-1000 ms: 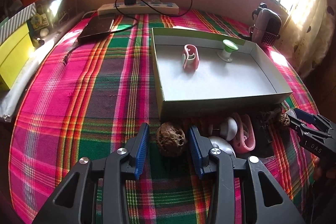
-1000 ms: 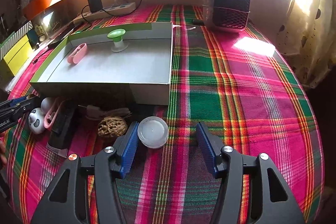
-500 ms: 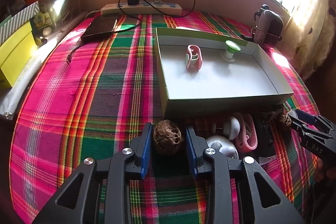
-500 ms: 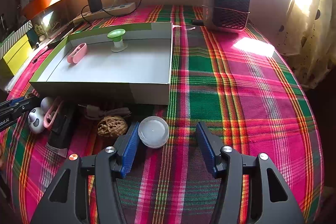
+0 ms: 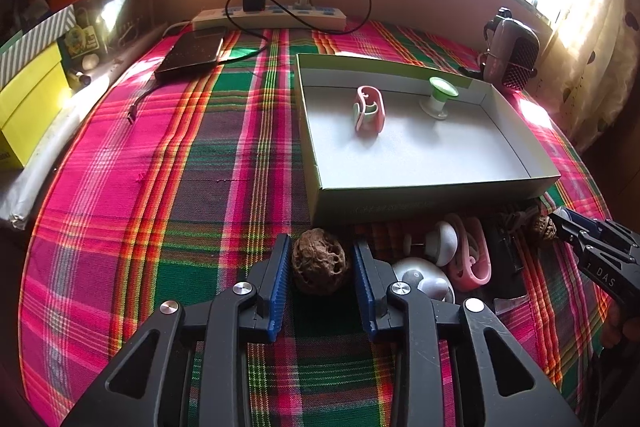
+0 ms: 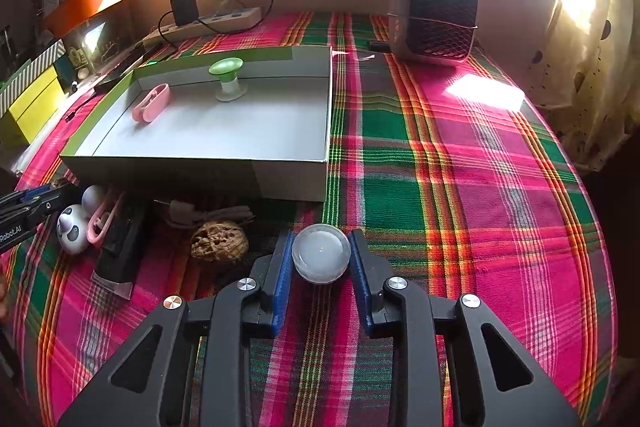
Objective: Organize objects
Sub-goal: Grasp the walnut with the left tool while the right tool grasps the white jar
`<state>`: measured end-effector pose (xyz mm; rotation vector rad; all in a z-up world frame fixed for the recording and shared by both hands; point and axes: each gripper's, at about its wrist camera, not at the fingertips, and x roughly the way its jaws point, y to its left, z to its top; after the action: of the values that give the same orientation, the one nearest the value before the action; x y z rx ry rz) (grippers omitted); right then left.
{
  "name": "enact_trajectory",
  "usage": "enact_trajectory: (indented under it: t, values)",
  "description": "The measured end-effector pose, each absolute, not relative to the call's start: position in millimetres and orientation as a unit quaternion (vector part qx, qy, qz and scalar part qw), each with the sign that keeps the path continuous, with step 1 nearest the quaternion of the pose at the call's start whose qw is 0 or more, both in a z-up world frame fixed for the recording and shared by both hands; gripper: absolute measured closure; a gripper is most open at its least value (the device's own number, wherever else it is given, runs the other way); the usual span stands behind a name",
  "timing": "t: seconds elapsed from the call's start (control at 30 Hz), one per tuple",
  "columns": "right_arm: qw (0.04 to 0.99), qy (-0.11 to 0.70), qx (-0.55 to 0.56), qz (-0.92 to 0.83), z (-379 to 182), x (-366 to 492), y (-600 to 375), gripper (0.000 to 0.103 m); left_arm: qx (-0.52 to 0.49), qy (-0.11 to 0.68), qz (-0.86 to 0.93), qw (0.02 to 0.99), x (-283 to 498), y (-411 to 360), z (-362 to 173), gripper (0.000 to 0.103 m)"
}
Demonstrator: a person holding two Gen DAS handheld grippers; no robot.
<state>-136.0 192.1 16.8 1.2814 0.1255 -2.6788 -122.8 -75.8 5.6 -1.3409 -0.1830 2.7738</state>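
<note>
Blue-padded, your left gripper [image 5: 320,263] is pinching a wrinkled brown walnut [image 5: 319,261] that sits on the plaid cloth [image 5: 160,187] of the desk, the pads pressed to both its sides. Your right gripper [image 6: 321,255] is closing on a small round translucent lid [image 6: 321,253], which sits between its pads with both touching it. Just ahead of both grippers lies the open cardboard box [image 5: 436,197], holding a pink clip [image 5: 370,109] and a green-topped spool [image 5: 440,97] towards its far wall.
</note>
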Motion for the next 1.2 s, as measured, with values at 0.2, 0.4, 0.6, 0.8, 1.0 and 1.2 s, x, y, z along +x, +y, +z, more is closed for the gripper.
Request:
enact_trajectory:
  t: [0.2, 0.4, 0.6, 0.8, 1.0, 1.2]
  values:
    - [0.085, 0.042, 0.43, -0.898, 17, -136, 192, 0.074, -0.434, -0.058, 0.899, 0.027, -123, -75, 6, 0.075]
    - [0.084, 0.042, 0.43, -0.898, 17, -136, 192, 0.074, -0.433, -0.058, 0.899, 0.027, -123, -76, 6, 0.075]
    - [0.084, 0.042, 0.43, -0.898, 17, -136, 192, 0.074, -0.434, -0.057, 0.899, 0.026, -122, -75, 6, 0.075]
    - [0.083, 0.044, 0.429, -0.898, 17, -136, 192, 0.074, -0.436, -0.054, 0.898, 0.025, -123, -75, 7, 0.075]
    - [0.082, 0.04, 0.422, -0.902, 22, -134, 193, 0.075, -0.422, -0.046, 0.905, 0.022, -121, -77, 20, 0.075]
    - [0.081, 0.041, 0.406, -0.909, 37, -132, 193, 0.075, -0.409, -0.04, 0.911, 0.024, -118, -75, 32, 0.075]
